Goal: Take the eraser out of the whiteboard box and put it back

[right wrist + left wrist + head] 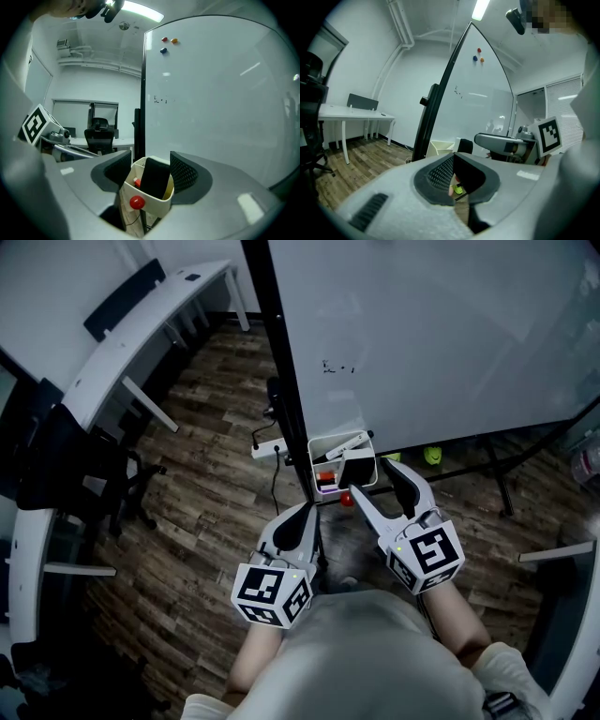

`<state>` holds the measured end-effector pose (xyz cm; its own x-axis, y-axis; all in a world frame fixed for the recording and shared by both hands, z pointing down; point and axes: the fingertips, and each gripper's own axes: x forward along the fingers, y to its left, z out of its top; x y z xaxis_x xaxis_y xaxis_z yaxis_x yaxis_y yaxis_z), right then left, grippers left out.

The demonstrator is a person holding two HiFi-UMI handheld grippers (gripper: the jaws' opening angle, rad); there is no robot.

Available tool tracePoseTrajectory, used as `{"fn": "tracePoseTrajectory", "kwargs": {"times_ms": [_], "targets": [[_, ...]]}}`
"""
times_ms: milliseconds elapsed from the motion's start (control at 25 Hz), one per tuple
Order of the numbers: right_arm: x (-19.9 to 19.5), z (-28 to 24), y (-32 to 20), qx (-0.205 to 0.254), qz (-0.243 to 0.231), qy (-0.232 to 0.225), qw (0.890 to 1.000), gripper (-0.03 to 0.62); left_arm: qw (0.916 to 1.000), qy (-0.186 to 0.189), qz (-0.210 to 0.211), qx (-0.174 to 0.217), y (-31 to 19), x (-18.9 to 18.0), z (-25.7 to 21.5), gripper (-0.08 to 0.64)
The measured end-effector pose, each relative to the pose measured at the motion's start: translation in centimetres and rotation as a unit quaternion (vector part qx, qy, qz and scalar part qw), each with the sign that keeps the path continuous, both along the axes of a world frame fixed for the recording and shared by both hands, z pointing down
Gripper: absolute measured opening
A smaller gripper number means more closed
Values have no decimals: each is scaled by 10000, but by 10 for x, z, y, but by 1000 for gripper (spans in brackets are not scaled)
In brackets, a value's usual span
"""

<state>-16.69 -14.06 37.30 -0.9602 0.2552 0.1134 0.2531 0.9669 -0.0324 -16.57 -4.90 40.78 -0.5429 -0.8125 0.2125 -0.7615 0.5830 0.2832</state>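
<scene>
We can read no text anywhere; the small dark scribble (337, 367) on the whiteboard (441, 324), upper centre, stays illegible.

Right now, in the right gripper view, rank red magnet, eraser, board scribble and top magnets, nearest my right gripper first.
1. Red magnet: on the box front, low centre.
2. Eraser: standing in the box, just behind.
3. Scribble: mid whiteboard, higher up.
4. Top magnets: near the board's upper edge.

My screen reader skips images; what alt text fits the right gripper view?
Open jaws of the right hand-held gripper flank a white box holding a dark eraser upright, a red ball on its front. A whiteboard fills the background.
</scene>
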Motion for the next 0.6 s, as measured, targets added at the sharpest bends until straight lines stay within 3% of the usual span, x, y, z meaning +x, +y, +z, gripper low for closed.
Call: {"fn": "tracePoseTrajectory", "kwargs": {"times_ms": [360,600], "targets": [[20,-5,0,7,128,-53,9999,243,9999,-46,152,8,-2,13,-3,2],[33,-4,-1,-5,288,-73,9996,194,9995,-53,310,-33,-6,23,0,2]]}}
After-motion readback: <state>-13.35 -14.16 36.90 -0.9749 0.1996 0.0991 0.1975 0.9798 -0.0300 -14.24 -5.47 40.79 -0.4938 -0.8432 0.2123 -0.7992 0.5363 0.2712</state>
